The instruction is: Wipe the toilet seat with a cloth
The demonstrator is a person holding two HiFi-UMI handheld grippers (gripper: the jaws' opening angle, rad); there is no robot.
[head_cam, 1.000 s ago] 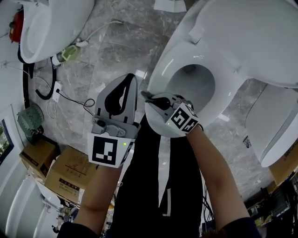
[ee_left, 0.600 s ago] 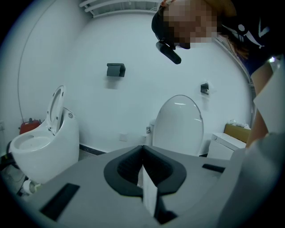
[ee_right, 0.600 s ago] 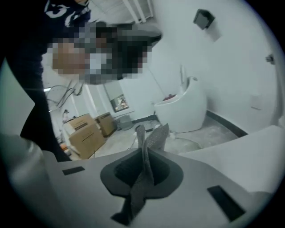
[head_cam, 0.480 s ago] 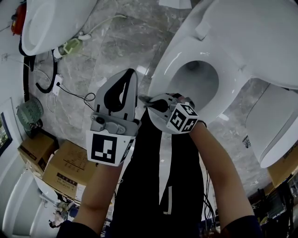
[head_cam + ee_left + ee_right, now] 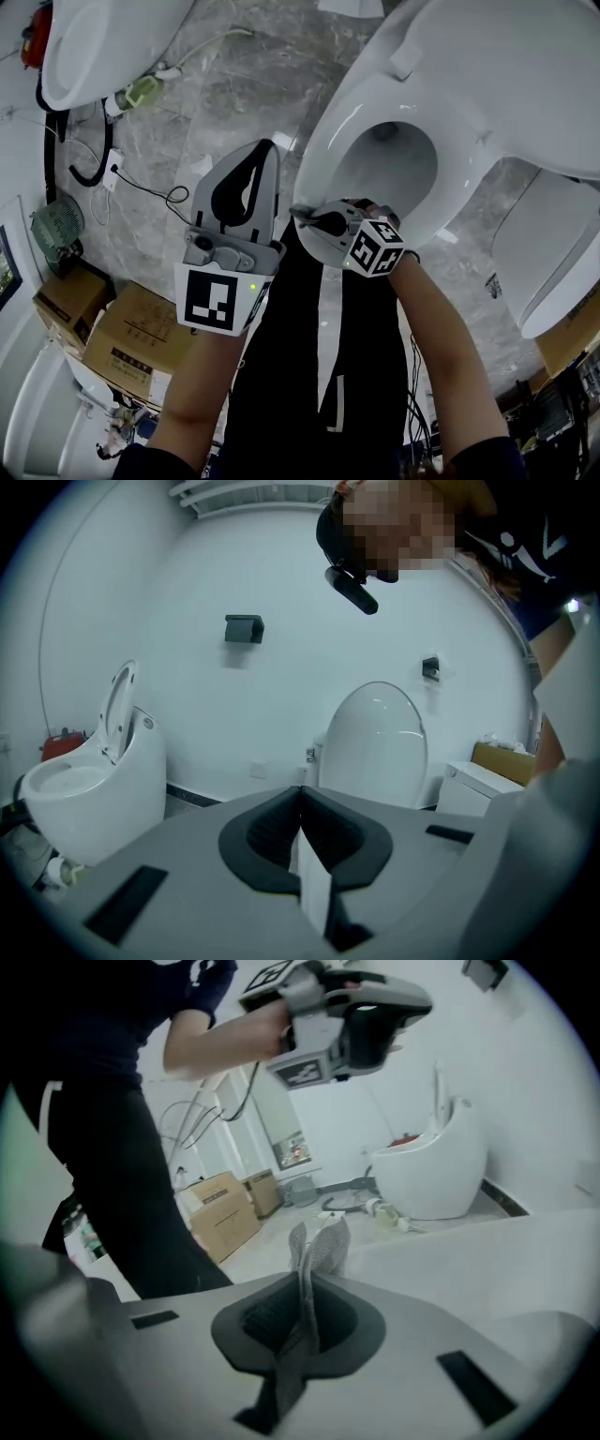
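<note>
at the front rim of the white oval toilet seat (image 5: 323,145), about 7 o'clock on its opening, the right gripper (image 5: 300,214) has its jaws pinched on a small grey mesh cloth (image 5: 317,1246). the cloth's loose end pokes past the tips, just beside the seat's white surface; i cannot tell if it touches. at the right gripper's 9 o'clock the left gripper (image 5: 265,155) is held clear of the seat, jaws pressed together on nothing. brown cardboard boxes (image 5: 122,347) stand on the grey marble floor (image 5: 234,84) at 8 o'clock.
</note>
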